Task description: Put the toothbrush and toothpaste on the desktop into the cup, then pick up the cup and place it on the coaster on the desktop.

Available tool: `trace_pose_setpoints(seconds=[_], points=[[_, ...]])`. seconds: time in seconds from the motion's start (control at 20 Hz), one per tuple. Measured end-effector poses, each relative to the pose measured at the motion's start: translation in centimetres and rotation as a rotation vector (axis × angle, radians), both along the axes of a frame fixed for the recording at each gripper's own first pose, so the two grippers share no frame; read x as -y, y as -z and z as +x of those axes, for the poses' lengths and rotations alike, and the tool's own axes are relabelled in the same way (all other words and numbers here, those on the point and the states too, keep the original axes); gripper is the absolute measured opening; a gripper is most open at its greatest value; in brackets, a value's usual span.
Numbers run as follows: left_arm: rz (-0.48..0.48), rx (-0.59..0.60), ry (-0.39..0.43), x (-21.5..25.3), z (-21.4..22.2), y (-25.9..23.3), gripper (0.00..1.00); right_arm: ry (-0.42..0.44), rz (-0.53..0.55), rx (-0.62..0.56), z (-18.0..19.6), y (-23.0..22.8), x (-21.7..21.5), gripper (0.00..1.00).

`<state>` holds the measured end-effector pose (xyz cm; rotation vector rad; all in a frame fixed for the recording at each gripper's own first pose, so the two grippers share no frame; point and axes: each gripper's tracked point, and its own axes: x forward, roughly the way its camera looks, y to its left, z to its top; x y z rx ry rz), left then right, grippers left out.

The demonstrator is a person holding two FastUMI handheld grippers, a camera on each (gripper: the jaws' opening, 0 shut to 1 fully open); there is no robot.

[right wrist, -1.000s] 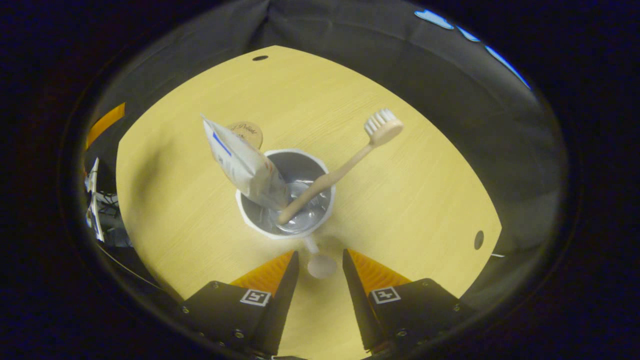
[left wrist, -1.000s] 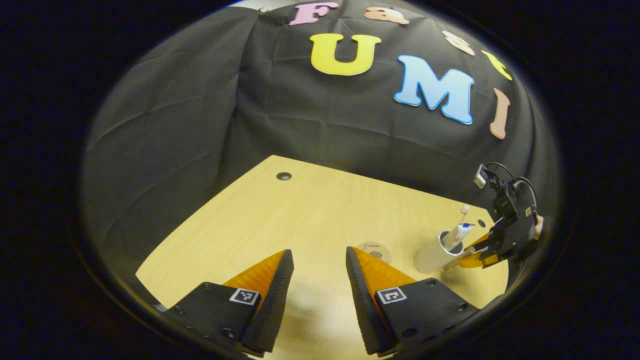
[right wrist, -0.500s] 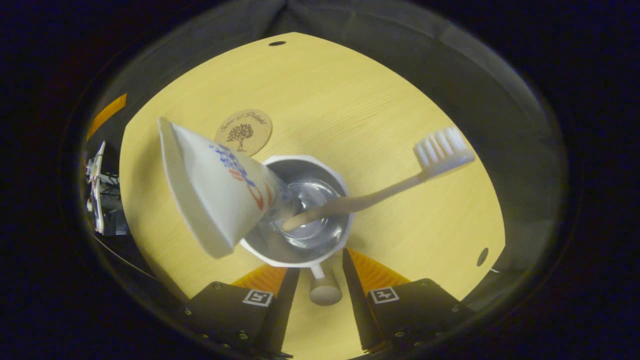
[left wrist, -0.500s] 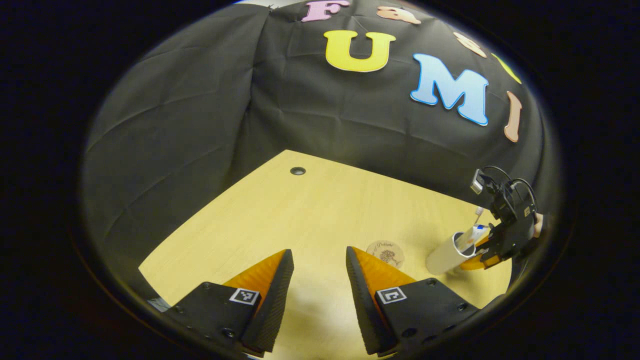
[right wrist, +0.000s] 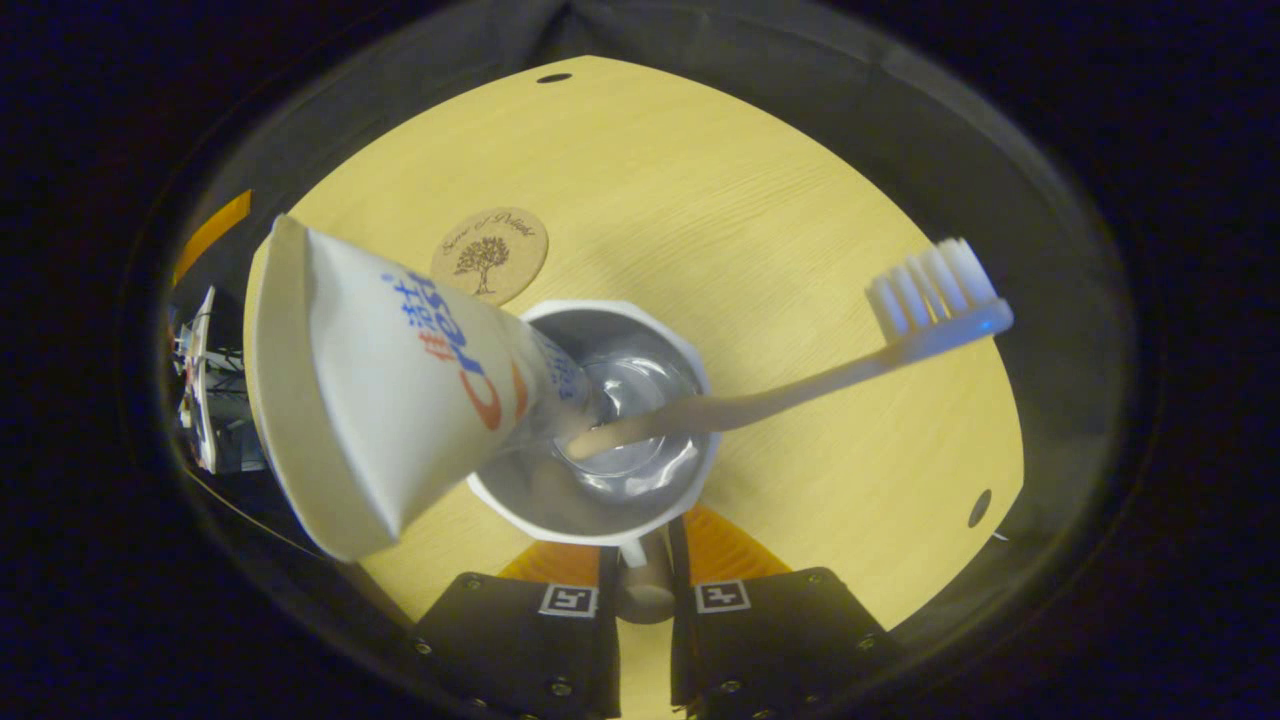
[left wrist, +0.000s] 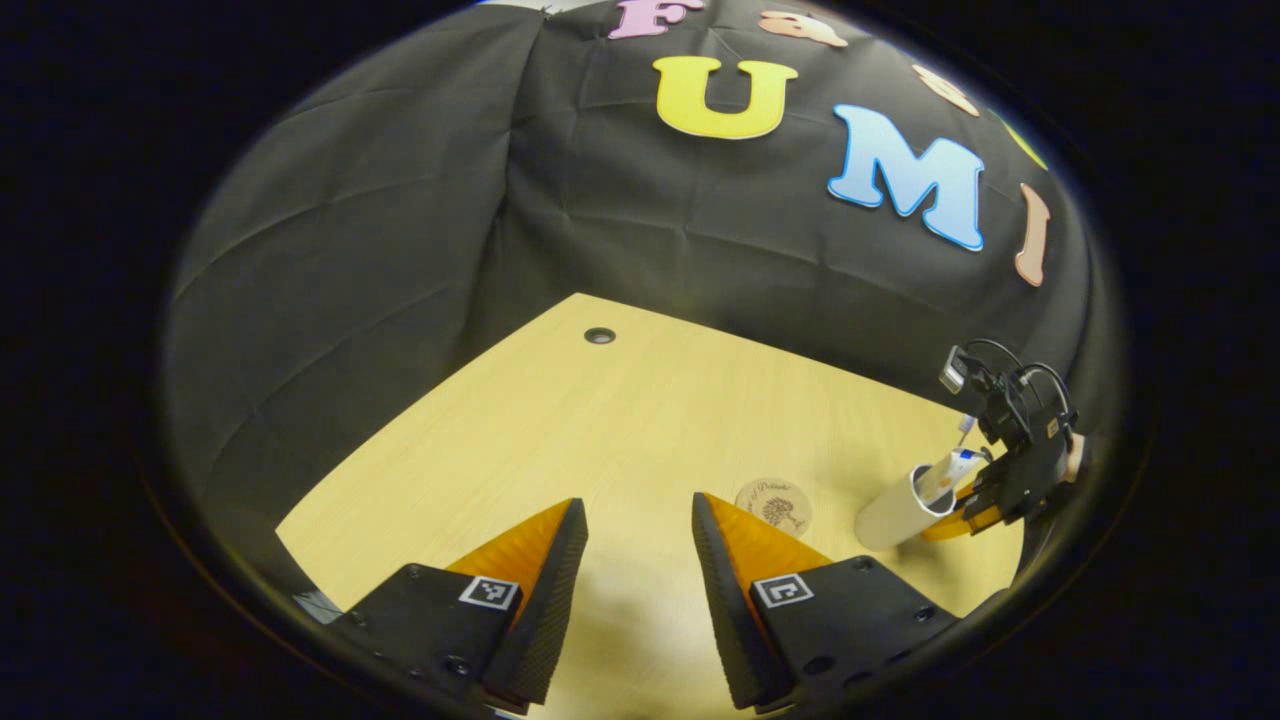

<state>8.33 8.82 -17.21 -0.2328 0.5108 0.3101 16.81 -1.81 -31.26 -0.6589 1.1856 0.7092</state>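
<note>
In the right gripper view a white cup point(right wrist: 560, 520) stands just ahead of my right gripper point(right wrist: 640, 585), whose fingers are shut on the cup's handle point(right wrist: 643, 595). A white toothpaste tube point(right wrist: 400, 380) leans out of the cup to the left. A toothbrush point(right wrist: 800, 370) leans out to the right, bristles up. The round wooden coaster point(right wrist: 490, 253) lies on the desk beyond the cup. In the left gripper view my left gripper point(left wrist: 640, 545) hovers open over the desk. Off to its right are the coaster point(left wrist: 773, 506), the cup point(left wrist: 895, 510) and the right gripper point(left wrist: 1010, 480).
The light wooden desk point(right wrist: 700, 200) has a cable hole at its far corner point(right wrist: 553, 78) and another near its right edge point(right wrist: 980, 507). Black cloth walls close in behind it. The desk's left edge drops off beside some equipment point(right wrist: 205, 400).
My right gripper moved in on the cup and closed its fingers onto the handle. The cup, tube and brush now loom larger. The left gripper hardly shifted.
</note>
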Motion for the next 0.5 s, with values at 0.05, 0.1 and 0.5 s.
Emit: trace_pose_setpoints(seconds=[0.05,0.1,0.5], points=[[0.000,0.000,0.001,0.1,0.1,0.0,0.71,0.006,0.009,0.012,0.2,-0.2,-0.2,0.21],[0.000,0.000,0.001,0.1,0.1,0.0,0.71,0.012,0.011,0.016,0.1,-0.2,-0.2,0.21],[-0.005,0.003,-0.012,-0.7,-0.9,0.2,0.73,0.080,0.058,0.033,-0.3,-0.3,-0.7,0.15]])
